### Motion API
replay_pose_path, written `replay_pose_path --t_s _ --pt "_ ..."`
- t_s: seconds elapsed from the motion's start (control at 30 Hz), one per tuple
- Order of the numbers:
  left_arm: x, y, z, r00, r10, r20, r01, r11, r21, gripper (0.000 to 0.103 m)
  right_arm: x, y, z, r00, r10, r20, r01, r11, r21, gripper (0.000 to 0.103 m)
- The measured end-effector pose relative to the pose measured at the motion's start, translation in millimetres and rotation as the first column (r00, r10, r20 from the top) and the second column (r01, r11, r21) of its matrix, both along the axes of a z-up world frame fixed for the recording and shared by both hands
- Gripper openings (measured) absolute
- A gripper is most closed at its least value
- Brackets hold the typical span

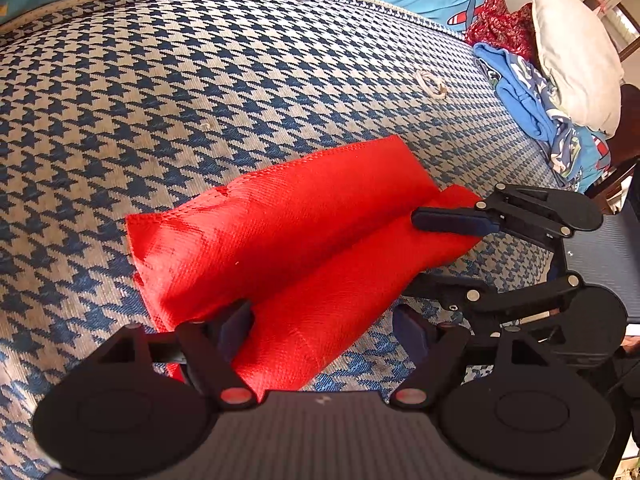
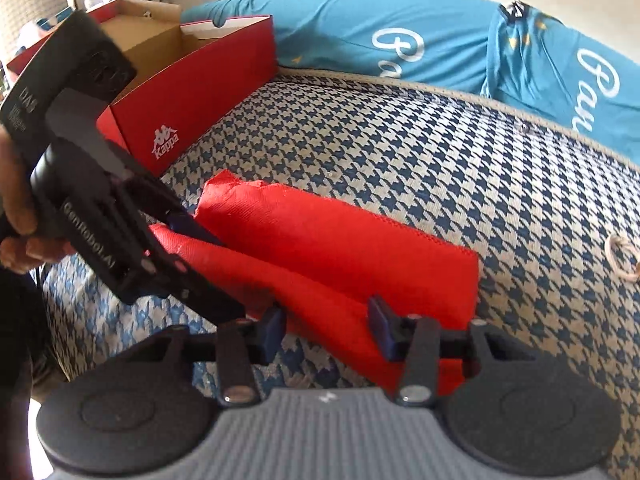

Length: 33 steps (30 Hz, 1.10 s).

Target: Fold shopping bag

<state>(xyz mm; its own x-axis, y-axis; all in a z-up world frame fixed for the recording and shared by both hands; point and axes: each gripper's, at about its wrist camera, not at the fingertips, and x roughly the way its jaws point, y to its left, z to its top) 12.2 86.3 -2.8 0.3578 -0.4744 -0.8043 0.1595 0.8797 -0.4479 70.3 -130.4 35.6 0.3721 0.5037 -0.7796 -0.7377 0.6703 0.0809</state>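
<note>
A: Nearest the lens, what shows?

B: In the left wrist view the left gripper [image 1: 324, 326] fills the bottom of the frame: matte black plastic, two round discs, ribbed grey housing. Its jaws are spread, and a strip of the red shopping bag [image 1: 280, 236] lies between them. The left pad touches the fold; I cannot tell whether it presses.

A: And the other one?

B: The right gripper [image 2: 326, 330] sits at the bottom of the right wrist view, jaws also apart, with the bag's lower edge passing between them. Neither pad is clearly pressing the cloth. In the left view the same tool enters from the right edge, one dark blue finger [image 1: 452, 220] resting on the bag's crease.

A: The bag itself?

B: One bag, coarse woven red fabric with a grid-like grain, folded lengthwise into two long panels that meet in a valley. It lies at centre frame on the bed [image 1: 240, 80], whose cover is a blue-and-cream houndstooth weave.

A: Farther back?

B: At upper left of the right view, one open red cardboard box [image 2: 192, 80] with white lettering. A hand [image 2: 24, 236] holds the left tool at the left edge. Along the top, turquoise cloth [image 2: 400, 36] with white script. At upper right of the left view, one cream pillow [image 1: 572, 52] atop crumpled blue clothes [image 1: 528, 96] and a red patterned cloth [image 1: 500, 24].
</note>
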Motion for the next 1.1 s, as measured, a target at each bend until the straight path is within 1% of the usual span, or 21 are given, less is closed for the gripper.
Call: replay_pose_path --t_s 0.03,0.13,0.23,0.3,0.43,0.5,0.6,0.67,0.77,0.9,1.0,1.1 --pt "-1.5 3.3 0.3 1.0 0.012 0.004 -0.012 1.0 -0.017 0.076 4.3 -0.8 0.0 1.0 -0.015 -0.024 0.015 1.0 0.007 0.042" --pt "-4.0 7.0 3.1 0.999 0.03 0.013 -0.029 0.998 -0.051 0.076 10.0 -1.0 0.2 0.998 -0.025 -0.049 0.025 1.0 0.004 0.042" --pt "-10.5 10.1 6.9 0.999 0.034 0.034 -0.032 0.998 -0.055 0.076 18.4 -1.7 -0.5 0.995 -0.04 -0.09 0.041 0.999 0.007 0.042" --pt "-8.9 7.4 3.9 0.998 0.047 0.039 -0.044 0.997 -0.064 0.076 23.8 -2.2 -1.2 0.993 -0.044 -0.11 0.045 0.999 0.008 0.042" --pt "-9.6 18.0 11.4 0.996 0.076 0.046 -0.072 0.994 -0.086 0.076 26.8 -3.1 -1.7 0.991 -0.037 -0.125 0.039 0.999 0.011 0.042" --pt "-12.1 22.5 14.9 0.994 0.09 0.058 -0.085 0.993 -0.083 0.076 28.4 -2.9 -2.1 0.991 -0.034 -0.129 0.036 0.999 0.011 0.042" --pt "-22.4 21.1 22.4 0.99 0.098 0.102 -0.095 0.995 -0.034 0.076 29.2 0.0 -2.2 0.991 -0.033 -0.127 0.033 0.999 0.002 0.042" --pt "-30.5 16.1 28.3 0.985 0.083 0.152 -0.085 0.996 0.006 0.076 29.5 1.8 -2.4 0.992 -0.033 -0.124 0.033 0.999 -0.005 0.042" --pt "-43.9 2.9 36.6 0.971 0.029 0.235 -0.056 0.992 0.111 0.076 30.4 3.4 -3.2 0.992 -0.032 -0.121 0.031 0.999 -0.012 0.042" --pt "-62.0 -2.0 47.6 0.954 -0.012 0.301 -0.04 0.985 0.166 0.076 32.6 3.4 -4.2 0.992 -0.034 -0.125 0.033 0.999 -0.012 0.042" --pt "-70.6 -13.8 50.1 0.945 -0.053 0.324 -0.019 0.977 0.214 0.078 33.0 4.0 -4.5 0.992 -0.034 -0.125 0.032 0.999 -0.016 0.042" --pt "-75.0 -25.9 51.7 0.934 -0.074 0.35 -0.022 0.965 0.262 0.078 33.4 4.9 -5.1 0.992 -0.035 -0.125 0.033 0.999 -0.019 0.042"
